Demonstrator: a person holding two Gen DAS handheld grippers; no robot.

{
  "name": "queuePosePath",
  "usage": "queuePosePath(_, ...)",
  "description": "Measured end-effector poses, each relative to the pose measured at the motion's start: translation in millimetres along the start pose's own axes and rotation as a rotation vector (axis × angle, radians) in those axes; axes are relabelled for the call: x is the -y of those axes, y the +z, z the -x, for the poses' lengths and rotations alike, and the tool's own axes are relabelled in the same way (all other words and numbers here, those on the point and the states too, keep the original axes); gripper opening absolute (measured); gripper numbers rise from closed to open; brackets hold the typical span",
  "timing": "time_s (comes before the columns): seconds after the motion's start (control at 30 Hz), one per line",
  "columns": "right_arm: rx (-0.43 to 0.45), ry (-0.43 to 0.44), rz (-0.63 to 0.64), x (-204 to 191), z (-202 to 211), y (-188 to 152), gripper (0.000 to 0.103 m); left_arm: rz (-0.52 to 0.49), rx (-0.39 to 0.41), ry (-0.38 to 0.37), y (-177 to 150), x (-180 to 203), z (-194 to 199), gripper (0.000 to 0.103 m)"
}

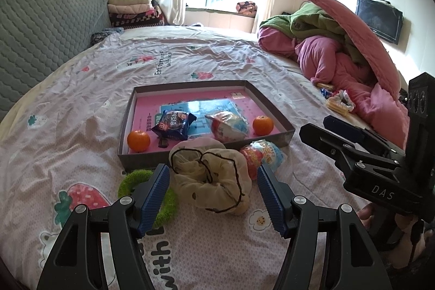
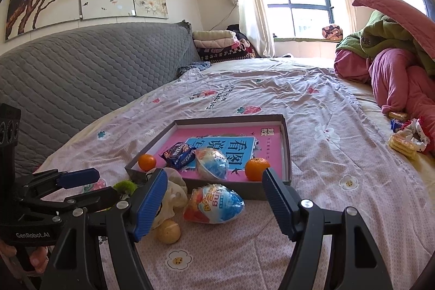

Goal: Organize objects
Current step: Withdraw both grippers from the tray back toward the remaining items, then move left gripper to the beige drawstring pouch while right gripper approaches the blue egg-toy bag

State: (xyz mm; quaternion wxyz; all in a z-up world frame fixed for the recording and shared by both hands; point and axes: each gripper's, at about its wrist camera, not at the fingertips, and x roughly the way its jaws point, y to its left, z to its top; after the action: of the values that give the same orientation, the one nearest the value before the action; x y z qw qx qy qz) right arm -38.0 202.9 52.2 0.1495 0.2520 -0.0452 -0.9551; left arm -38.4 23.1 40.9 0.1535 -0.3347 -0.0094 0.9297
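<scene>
Both grippers are hovering wide open, the left gripper (image 1: 213, 193) straddling a cream mesh pouch (image 1: 210, 177), the right gripper (image 2: 214, 201) framing a wrapped surprise egg (image 2: 214, 204) lying beside the grey tray (image 2: 285, 151) holding tangerines.

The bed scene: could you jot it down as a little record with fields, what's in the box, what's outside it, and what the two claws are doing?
place: bed sheet
box: two oranges, blue snack packet, wrapped toy egg
outside box: second toy egg, cream scrunchie, green ring
left gripper: open, around scrunchie
right gripper: open, around second egg
</scene>
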Motion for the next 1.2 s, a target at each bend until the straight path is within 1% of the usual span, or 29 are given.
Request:
queuePosePath(0.37, -0.033, -0.002, 0.018, -6, -3, -9, 0.072, -0.014, -0.036, 0.004, -11, -1, -7, 0.068)
queuePosePath(0.7, -0.062, -0.01, -0.003, -3, -8, -14, 0.072, -0.017, -0.068, -0.005, -20, 1, -17, 0.068)
queuePosePath(1.0, -0.143, -0.043, -0.027, 5, -28, -25, 0.072, -0.032, -0.106, -0.022, -30, 7, -38, 0.068)
queuePosePath(1.2, -0.193, -0.004, -0.108, 17, -40, -30, 0.072, -0.028, -0.11, -0.034, -29, 7, -50, 0.068)
